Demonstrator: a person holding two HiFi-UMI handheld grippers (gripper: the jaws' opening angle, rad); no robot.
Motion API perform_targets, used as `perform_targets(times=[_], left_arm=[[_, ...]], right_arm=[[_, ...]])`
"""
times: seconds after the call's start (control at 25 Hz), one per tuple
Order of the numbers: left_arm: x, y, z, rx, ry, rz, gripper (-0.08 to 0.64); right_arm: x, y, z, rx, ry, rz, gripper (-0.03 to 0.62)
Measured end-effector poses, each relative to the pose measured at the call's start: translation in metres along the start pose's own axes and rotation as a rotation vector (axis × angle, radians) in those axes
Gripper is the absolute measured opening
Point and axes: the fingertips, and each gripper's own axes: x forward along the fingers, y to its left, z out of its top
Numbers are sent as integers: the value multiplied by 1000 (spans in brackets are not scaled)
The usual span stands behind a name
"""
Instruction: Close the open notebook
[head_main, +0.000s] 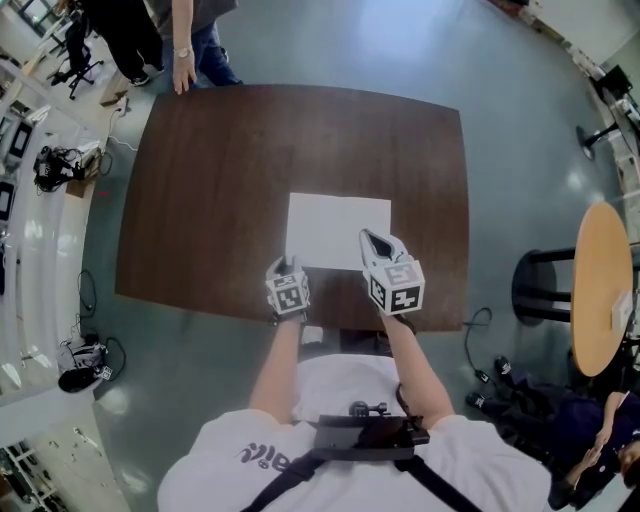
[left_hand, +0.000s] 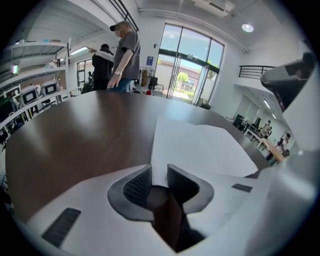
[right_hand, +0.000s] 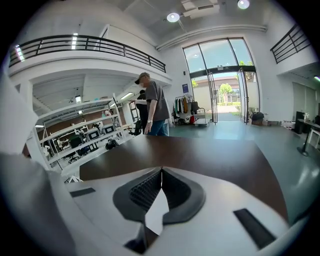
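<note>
Notebook lies just ahead, long side crosswise: my right gripper pinches its near edge, my left gripper straddles the corner, unclenched.

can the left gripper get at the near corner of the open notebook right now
Probably yes: the left gripper sits at the near corner of the open notebook, jaws apart with the page edge showing between them, and nothing blocks it.

place: lab hall | cues: equipment shelves, mezzanine railing, glass doors
</note>
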Motion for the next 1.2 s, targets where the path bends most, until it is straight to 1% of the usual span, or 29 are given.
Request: perform_targets(times=[0.16, 0.36, 0.52, 0.72, 1.2], left_arm=[[-2, 0, 4, -87, -29, -8, 74], [-10, -2, 15, -124, -60, -33, 47], [-23, -11, 26, -128, -79, -62, 29], [-40, -23, 38, -135, -103, -107, 28], [-74, -78, 65, -87, -170, -266, 28]], right_arm=[[-3, -3, -1, 3, -4, -3, 5], [-2, -3, 1, 10, -16, -4, 5], [-1, 1, 6, 17, -28, -5, 5], [-4, 6, 10, 25, -51, -11, 5], [-31, -8, 11, 61, -95, -92, 5]])
